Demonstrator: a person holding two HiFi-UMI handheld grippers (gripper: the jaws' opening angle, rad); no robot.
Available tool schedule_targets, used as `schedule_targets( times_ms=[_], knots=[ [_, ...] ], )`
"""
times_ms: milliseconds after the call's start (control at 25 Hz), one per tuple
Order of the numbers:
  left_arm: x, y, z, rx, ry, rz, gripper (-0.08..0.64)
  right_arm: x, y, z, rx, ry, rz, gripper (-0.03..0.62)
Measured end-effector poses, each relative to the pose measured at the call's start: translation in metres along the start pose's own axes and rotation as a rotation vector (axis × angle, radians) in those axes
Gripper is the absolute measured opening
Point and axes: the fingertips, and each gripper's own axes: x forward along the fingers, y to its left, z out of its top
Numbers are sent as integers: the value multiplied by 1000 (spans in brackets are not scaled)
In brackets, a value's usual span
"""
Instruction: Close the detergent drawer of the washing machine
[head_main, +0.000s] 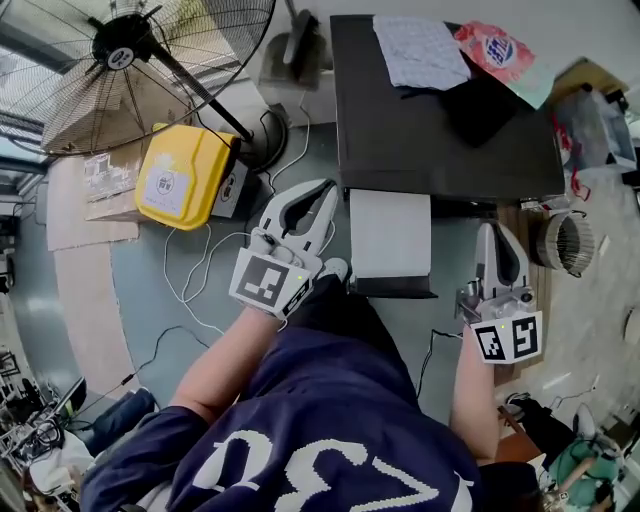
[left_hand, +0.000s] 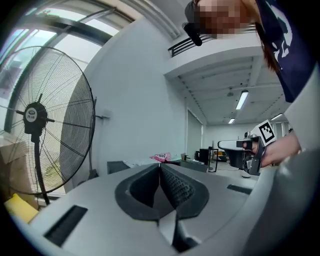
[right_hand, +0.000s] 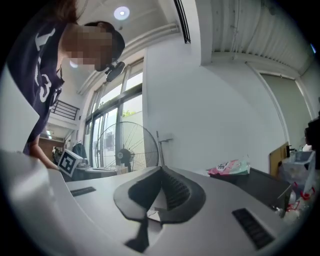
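Now L gripper (head_main: 322, 192) + R gripper (head_main: 490, 233): jaws closed, empty; 1 drawer (head_main: 390, 236) out; 1 fan (head_main: 128, 52).

You have the white rectangular detergent drawer (head_main: 390, 235) pulled out, open, from the black-topped washing machine (head_main: 440, 140), at its left side.

Can't see front of washing machine (head_main: 440, 140) from head view, only dark top w/ cloth (head_main: 420, 50) & pink packet (head_main: 495, 48). Can't read packet print, too small. Can't tell if white slab (head_main: 390, 235) sticking out at near edge is the drawer itself; no look inside. Can't see whole fan (head_main: 130, 55), cut by top edge. Can't see most of yellow case (left_hand: 17, 207) in left gripper view, tucked behind body of left gripper (left_hand: 161, 169). Can't make out clutter at bottom-left corner, head view.
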Motion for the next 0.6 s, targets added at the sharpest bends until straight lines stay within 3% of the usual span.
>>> schedule_targets(
  times_ms=[400, 480, 600],
  knots=[
    [-31, -41, -76, -81, 131, -172, 20, -73, 13, -129, 106, 310, 156, 19],
    [-40, -54, -93, -80, 165, -237, 21, -84, 18, -150, 110, 366, 183, 175],
    [-51, -84, -111, -84, 186, -396, 105, -99, 29, -174, 77, 420, 225, 181]
  ],
)
